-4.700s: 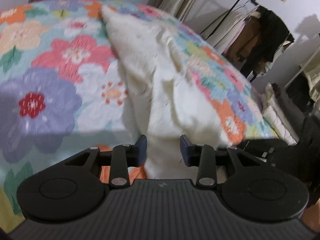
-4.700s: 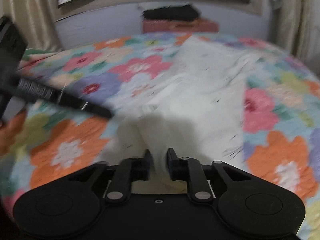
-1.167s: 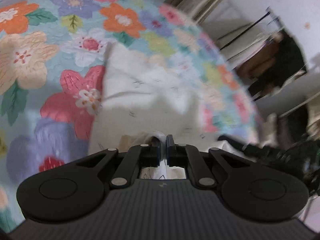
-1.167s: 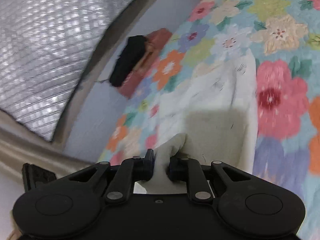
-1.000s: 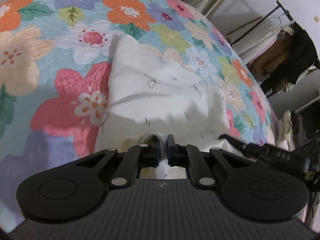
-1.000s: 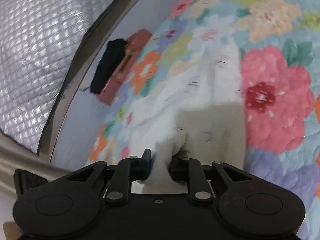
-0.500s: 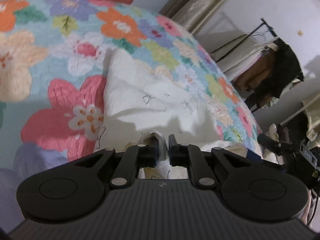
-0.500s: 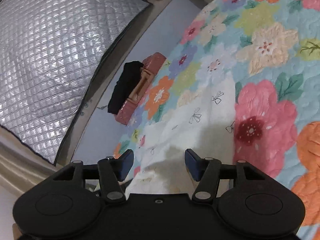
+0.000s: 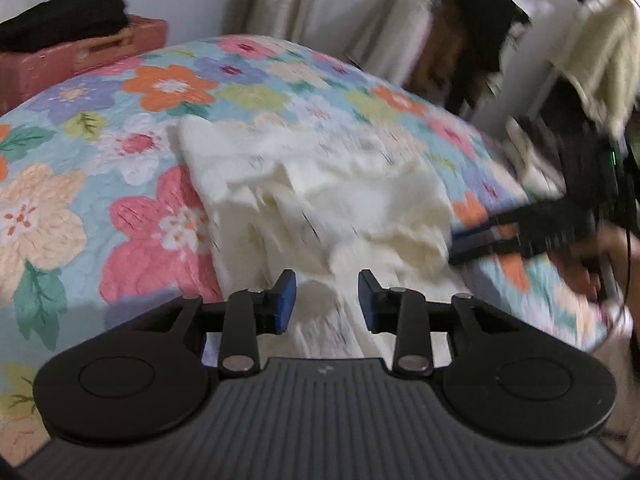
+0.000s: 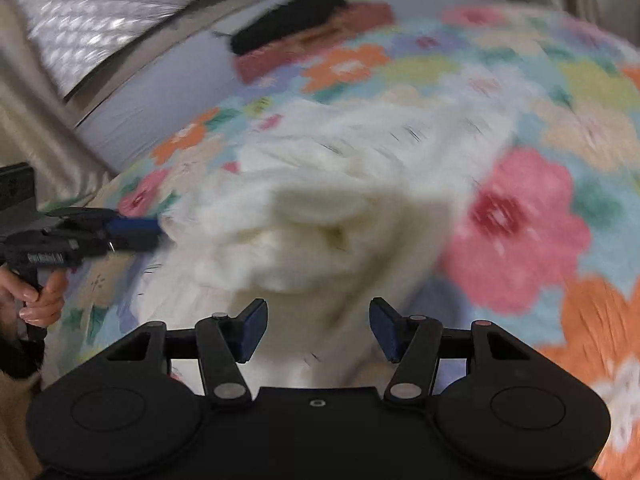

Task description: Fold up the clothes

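A cream white garment (image 9: 320,200) with small dark marks lies folded over itself on the flowered bedspread (image 9: 80,208). It also shows in the right wrist view (image 10: 328,208), with a bunched fold on top. My left gripper (image 9: 326,300) is open and empty just in front of the garment's near edge. My right gripper (image 10: 316,328) is open and empty at the garment's near edge. The right gripper also shows in the left wrist view (image 9: 532,228) at the garment's right side, and the left gripper in the right wrist view (image 10: 116,232) at its left side. Both views are blurred.
A red case (image 9: 80,60) with a black item (image 9: 64,20) on top stands past the bed's far edge. A clothes rack with dark clothes (image 9: 480,32) stands at the right. A quilted silver panel (image 10: 100,12) and curtains (image 10: 40,128) back the bed.
Both grippers were shut on the garment's edge a second ago. The right opened half a second ago, the left since then. The garment now lies doubled over, and both grippers have drawn back.
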Available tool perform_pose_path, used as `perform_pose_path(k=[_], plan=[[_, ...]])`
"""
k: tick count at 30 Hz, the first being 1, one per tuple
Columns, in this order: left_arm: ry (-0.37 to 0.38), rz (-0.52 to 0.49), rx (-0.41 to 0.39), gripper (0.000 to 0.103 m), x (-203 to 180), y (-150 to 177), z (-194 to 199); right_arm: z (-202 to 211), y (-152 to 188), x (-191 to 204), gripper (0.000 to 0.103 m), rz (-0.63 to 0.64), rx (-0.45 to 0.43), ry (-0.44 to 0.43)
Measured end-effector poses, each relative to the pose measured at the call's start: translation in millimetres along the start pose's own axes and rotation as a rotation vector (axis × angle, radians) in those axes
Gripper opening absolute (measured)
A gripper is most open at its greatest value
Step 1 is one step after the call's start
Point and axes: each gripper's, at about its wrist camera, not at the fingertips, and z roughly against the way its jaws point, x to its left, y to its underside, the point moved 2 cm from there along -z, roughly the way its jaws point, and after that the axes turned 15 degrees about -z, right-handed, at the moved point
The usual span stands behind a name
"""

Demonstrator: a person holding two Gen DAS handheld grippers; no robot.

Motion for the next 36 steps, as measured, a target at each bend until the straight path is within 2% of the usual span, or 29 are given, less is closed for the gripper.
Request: perform_pose_path(k=[2, 4, 6, 7, 11, 13, 15, 18, 23, 24, 25, 26, 27, 28, 30, 32, 36], plan=[[0.008, -0.026, 0.001, 0.044, -3, 4, -4, -7, -3, 6, 0.062, 0.051, -0.049, 0.034], [-0.016, -0.052, 0.012, 0.044, -3, 4, -13, -14, -6, 11, 0.062, 0.101, -0.097, 0.068], [-0.054, -0.056, 0.017, 0.044, 2, -1, -21, -21, -19, 14, 0.062, 0.093, -0.163, 0.069], [-0.073, -0.047, 0.008, 0.044, 6, -4, -25, -23, -28, 12, 0.062, 0.053, -0.204, 0.054], [-0.139, -0.018, -0.031, 0.047, 23, -23, -41, -27, -56, -15, 0.062, -0.242, -0.395, -0.089], [-0.172, -0.015, -0.03, 0.049, 31, -32, -51, -30, -62, -25, 0.062, -0.314, -0.372, -0.11], [-0.18, 0.019, -0.004, 0.049, 40, -37, -61, -32, -61, -30, 0.062, -0.325, -0.331, -0.067], [-0.125, 0.099, -0.004, 0.052, 51, -32, -68, -30, -55, -36, 0.062, -0.304, -0.282, -0.02], [-0.076, 0.156, -0.027, 0.055, 59, -22, -79, -44, -55, -43, 0.064, -0.307, -0.223, -0.066], [-0.068, 0.159, -0.037, 0.051, 59, -22, -80, -52, -54, -42, 0.064, -0.308, -0.213, -0.075], [-0.062, 0.155, -0.049, 0.04, 59, -22, -81, -59, -53, -40, 0.064, -0.292, -0.21, -0.078], [-0.064, 0.144, -0.047, 0.002, 57, -23, -83, -66, -50, -38, 0.059, -0.273, -0.209, -0.081], [-0.075, 0.124, -0.032, 0.003, 54, -25, -86, -68, -50, -33, 0.048, -0.236, -0.214, -0.078], [-0.086, 0.099, -0.032, 0.003, 50, -27, -85, -70, -50, -28, 0.016, -0.196, -0.219, -0.075], [-0.104, 0.035, -0.058, 0.003, 40, -34, -81, -69, -51, -19, 0.013, -0.135, -0.246, -0.072], [-0.122, -0.017, -0.09, 0.003, 32, -41, -76, -58, -55, -11, 0.01, -0.105, -0.31, -0.086], [-0.161, -0.009, -0.198, 0.003, 32, -67, -64, -40, -67, -2, 0.01, -0.08, -0.43, -0.065]])
